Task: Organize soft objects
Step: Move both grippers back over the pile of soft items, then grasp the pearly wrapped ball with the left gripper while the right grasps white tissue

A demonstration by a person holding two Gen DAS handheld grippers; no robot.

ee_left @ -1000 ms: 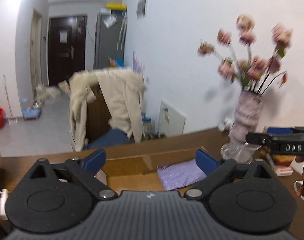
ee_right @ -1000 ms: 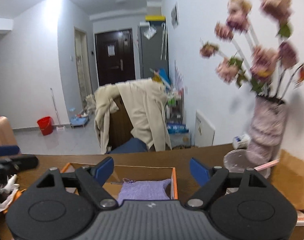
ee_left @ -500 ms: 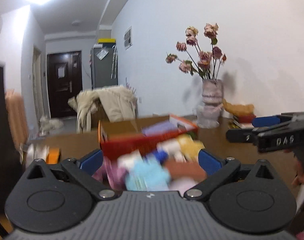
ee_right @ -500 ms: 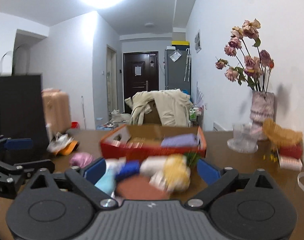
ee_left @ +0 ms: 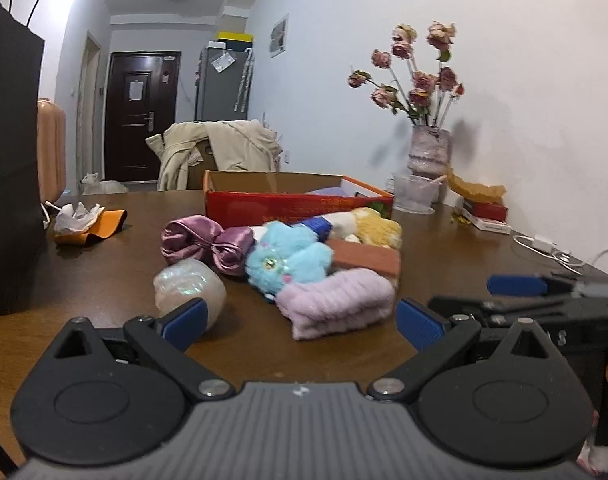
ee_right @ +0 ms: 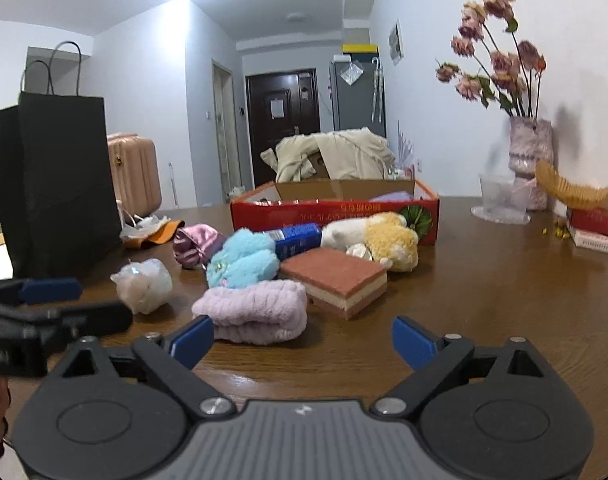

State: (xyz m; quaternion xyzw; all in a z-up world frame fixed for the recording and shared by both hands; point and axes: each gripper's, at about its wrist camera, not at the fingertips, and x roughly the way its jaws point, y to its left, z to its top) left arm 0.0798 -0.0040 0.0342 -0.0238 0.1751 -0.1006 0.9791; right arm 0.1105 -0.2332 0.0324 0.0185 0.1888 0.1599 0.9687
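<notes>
Both grippers, left [ee_left: 299, 322] and right [ee_right: 301, 340], hover low over the table [ee_right: 504, 292] with jaws spread and nothing between them; the right jaws have just been closing a little. A lilac towel [ee_right: 255, 310] lies just ahead of them. Behind it, toward the far edge, a blue plush [ee_right: 243, 258], sponge [ee_right: 336, 280], yellow plush [ee_right: 380, 240] and satin bow [ee_left: 207, 242] cluster before the red box [ee_right: 336, 210].

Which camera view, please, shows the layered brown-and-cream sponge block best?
The right wrist view: the layered brown-and-cream sponge block shows its top and striped sides unobstructed. In the left wrist view, the fluffy blue plush toy and folded lilac towel hide part of it.
</notes>
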